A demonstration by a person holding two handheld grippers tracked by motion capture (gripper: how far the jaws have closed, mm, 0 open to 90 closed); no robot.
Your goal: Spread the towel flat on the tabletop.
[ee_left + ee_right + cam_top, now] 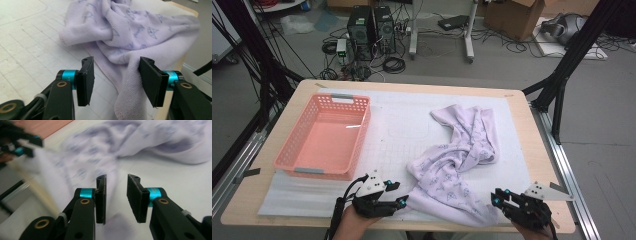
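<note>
Your left gripper [115, 82] stands open with the near hem of the crumpled lilac towel [457, 160] lying loose between its jaws, while your right gripper [116, 197] is open too, the towel just ahead of it.

Blurred in the right gripper view: towel [140, 142] and far gripper [20, 145]. Towel's near edge cut off below.

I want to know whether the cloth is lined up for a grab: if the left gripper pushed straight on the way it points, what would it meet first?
Most likely the lilac towel. In the left gripper view, the left gripper has open jaws, with the towel's near edge already lying between them, brushing one pad. Depth beyond that is hard to judge.
</note>
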